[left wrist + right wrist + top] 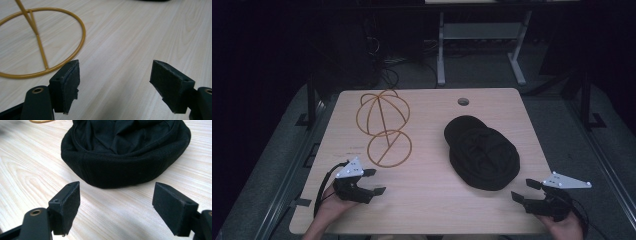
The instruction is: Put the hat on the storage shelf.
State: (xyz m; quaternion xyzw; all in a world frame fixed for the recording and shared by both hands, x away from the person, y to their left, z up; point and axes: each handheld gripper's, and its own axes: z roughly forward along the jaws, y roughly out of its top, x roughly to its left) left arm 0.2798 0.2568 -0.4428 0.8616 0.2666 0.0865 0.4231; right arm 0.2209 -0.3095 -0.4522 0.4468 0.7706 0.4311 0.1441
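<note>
A black cloth hat (482,152) lies upside down on the right half of the wooden table (427,200); the right gripper view shows its dark rim (120,170) just beyond the jaws. A gold wire hat stand (383,125) with a ring base (42,40) stands at the left middle. My left gripper (374,181) rests near the front left edge, open and empty, its jaws just short of the ring base. My right gripper (524,190) sits at the front right corner, open and empty, pointing at the hat.
A round cable hole (463,101) sits near the table's far edge. Behind the table are a white desk frame (482,45) and tangled cables (387,65) on a dark floor. Bare wood lies between the two grippers.
</note>
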